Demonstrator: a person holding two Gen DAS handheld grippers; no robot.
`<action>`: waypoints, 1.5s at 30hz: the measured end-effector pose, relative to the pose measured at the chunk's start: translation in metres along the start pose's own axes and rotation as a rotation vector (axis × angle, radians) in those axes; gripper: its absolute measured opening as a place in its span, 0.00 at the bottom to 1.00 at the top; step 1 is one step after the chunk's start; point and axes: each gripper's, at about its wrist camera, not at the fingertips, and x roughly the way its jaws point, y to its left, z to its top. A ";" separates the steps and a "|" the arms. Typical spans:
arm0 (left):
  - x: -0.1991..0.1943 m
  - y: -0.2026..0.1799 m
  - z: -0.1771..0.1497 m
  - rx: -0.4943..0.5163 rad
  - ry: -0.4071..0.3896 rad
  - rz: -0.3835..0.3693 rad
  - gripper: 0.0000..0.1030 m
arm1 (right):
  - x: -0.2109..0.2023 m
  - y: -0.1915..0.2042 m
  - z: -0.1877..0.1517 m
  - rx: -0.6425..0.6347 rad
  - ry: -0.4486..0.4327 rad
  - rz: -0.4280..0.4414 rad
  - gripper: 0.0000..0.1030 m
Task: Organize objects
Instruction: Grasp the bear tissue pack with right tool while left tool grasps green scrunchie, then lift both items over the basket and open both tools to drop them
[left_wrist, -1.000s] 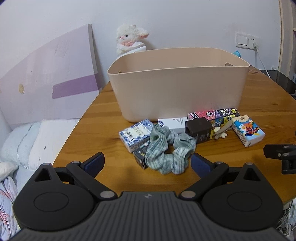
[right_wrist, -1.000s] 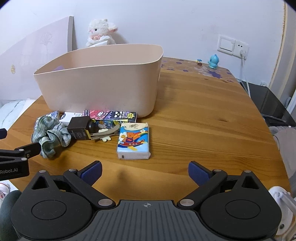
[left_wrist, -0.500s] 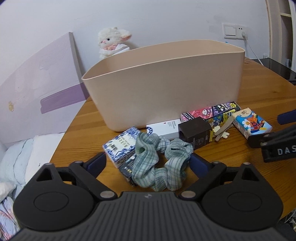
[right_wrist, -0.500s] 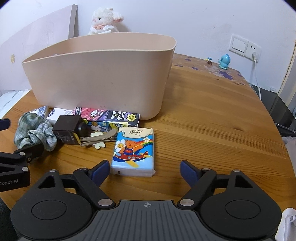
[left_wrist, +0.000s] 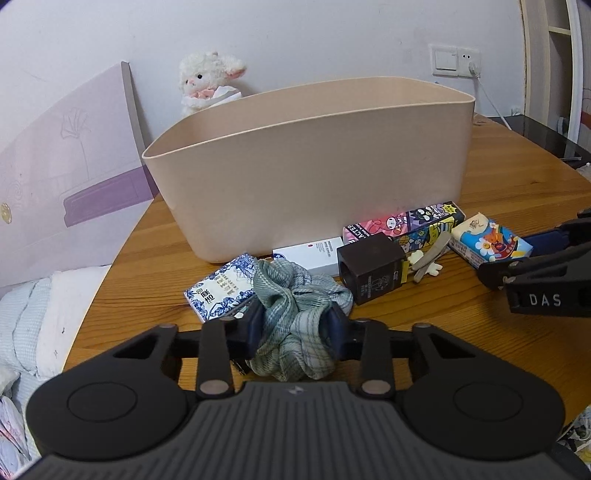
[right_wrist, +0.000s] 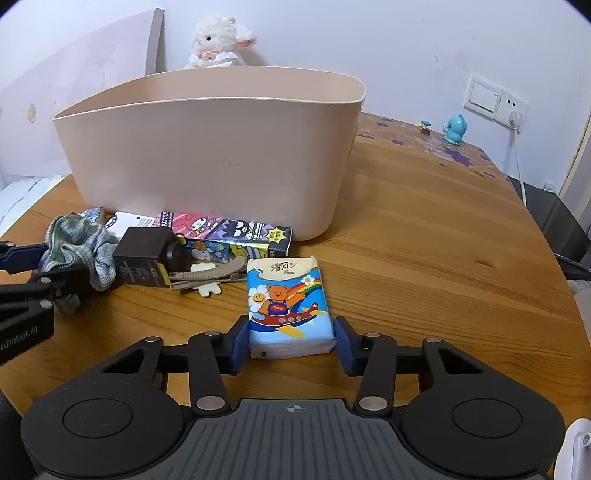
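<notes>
A beige plastic bin (left_wrist: 314, 170) stands on the wooden table (left_wrist: 517, 177); it also shows in the right wrist view (right_wrist: 207, 158). In front of it lie a green plaid scrunchie (left_wrist: 295, 302), a blue-white box (left_wrist: 221, 288), a black cube (left_wrist: 373, 266), a cartoon carton (left_wrist: 406, 221), a hair clip (right_wrist: 207, 275) and a bear tissue pack (right_wrist: 286, 299). My left gripper (left_wrist: 295, 328) is shut on the scrunchie. My right gripper (right_wrist: 290, 341) is shut on the near end of the tissue pack, both still on the table.
A plush lamb (left_wrist: 208, 81) sits behind the bin. A purple board (left_wrist: 66, 177) leans at the left, with bedding (left_wrist: 33, 325) below the table's left edge. A blue figurine (right_wrist: 455, 129) and a wall socket (right_wrist: 513, 110) are at the back right.
Both grippers moved forward and closed from wide open: the left onto the scrunchie, the right onto the tissue pack. The bin looks nearer in both views.
</notes>
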 end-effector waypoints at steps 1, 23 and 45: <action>-0.001 0.001 0.000 -0.006 0.002 -0.005 0.29 | -0.002 -0.001 -0.001 0.007 -0.004 0.001 0.42; -0.071 0.057 0.056 -0.164 -0.195 0.061 0.20 | -0.080 -0.029 0.064 0.085 -0.259 0.002 0.42; 0.043 0.052 0.131 -0.187 -0.080 0.093 0.20 | 0.006 -0.023 0.134 0.026 -0.172 0.010 0.42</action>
